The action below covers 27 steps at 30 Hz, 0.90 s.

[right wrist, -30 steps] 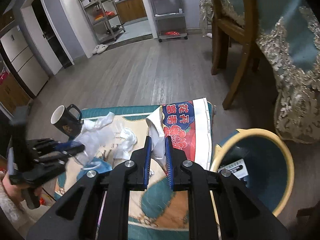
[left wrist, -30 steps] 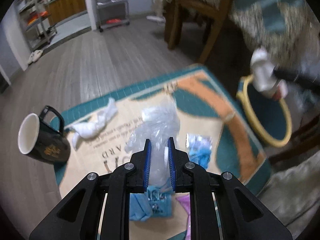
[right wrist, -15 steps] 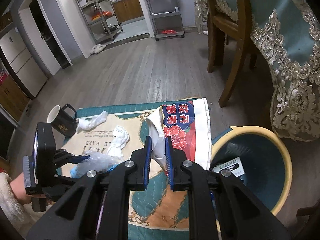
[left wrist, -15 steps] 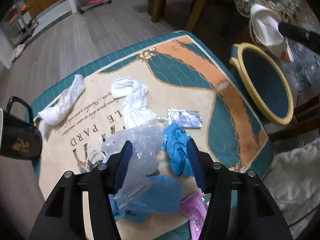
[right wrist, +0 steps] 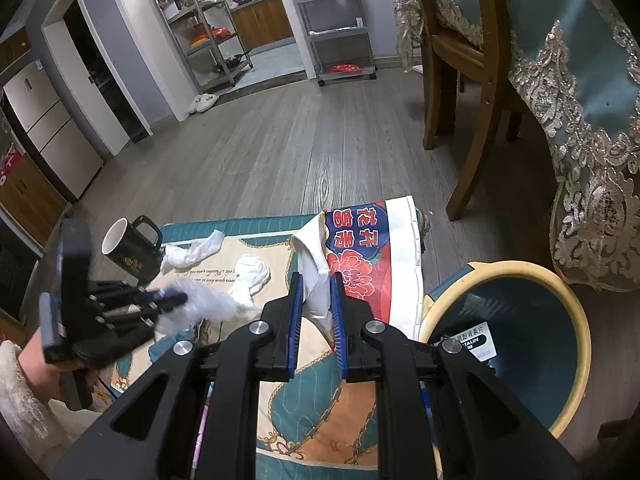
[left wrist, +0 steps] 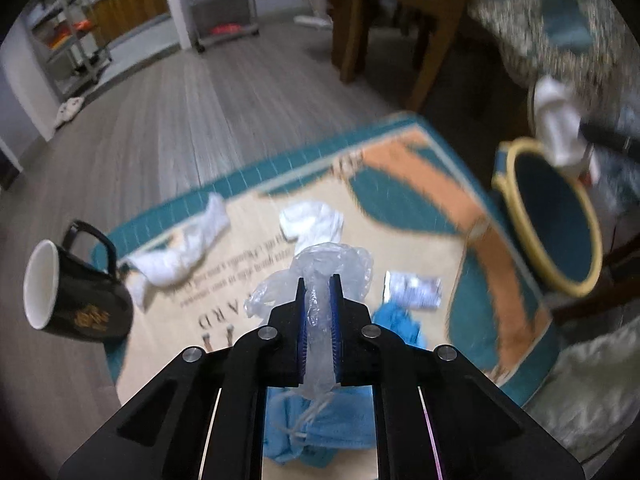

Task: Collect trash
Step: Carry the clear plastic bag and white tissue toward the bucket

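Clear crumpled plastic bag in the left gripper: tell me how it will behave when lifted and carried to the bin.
The clear crumpled plastic bag will probably flop: it bunches loosely above the closing jaws of the left gripper and trails below them. It looks thin and see-through, so likely very light. The glossy film may slip if pinched only at a fold.

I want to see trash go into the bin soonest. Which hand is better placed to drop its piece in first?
Right, probably. The right gripper holds white folded paper beside the yellow-rimmed blue bin; the left gripper, closing on the clear plastic bag, is over mid-mat.
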Available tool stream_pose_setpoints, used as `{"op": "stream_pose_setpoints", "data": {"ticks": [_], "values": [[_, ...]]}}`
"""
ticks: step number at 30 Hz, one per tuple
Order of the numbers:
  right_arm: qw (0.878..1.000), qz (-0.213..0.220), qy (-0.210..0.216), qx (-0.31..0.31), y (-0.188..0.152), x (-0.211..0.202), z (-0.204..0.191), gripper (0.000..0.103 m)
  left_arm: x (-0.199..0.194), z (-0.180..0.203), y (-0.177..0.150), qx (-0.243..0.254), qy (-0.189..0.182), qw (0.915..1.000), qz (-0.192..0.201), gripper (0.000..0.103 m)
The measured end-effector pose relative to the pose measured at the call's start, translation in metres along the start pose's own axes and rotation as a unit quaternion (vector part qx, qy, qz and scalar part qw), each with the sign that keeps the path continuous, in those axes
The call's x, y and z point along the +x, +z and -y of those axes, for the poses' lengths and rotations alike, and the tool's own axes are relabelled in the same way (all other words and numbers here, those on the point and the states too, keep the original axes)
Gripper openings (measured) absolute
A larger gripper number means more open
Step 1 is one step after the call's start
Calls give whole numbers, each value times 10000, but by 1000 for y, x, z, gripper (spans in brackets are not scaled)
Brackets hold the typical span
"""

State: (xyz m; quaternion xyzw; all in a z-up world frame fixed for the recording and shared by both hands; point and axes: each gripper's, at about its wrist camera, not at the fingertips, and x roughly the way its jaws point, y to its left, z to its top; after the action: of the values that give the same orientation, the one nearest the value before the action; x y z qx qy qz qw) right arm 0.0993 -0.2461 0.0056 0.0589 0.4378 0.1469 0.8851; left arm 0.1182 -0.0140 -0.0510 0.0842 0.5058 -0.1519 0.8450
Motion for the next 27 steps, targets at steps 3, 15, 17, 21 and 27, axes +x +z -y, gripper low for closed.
{"op": "stream_pose_setpoints", "data": {"ticks": [3,15,17,21,27], "values": [[10000,-24,-24,90,0,-3,4,13,-17,3,9,26,-4,9999,166,11],[9974,-40,-484,528,-10,-29,52,13,-60,70,46,429,-515,9941,856,11],[9958,-86,-608,678,-15,-32,70,13,-57,89,52,539,-673,9924,882,11],[9922,-143,-843,909,-27,-40,100,13,-46,134,60,804,-1016,9876,890,11],[9853,-232,-1072,1307,-46,-52,144,13,-28,185,63,1144,-1277,9811,895,11]]}}
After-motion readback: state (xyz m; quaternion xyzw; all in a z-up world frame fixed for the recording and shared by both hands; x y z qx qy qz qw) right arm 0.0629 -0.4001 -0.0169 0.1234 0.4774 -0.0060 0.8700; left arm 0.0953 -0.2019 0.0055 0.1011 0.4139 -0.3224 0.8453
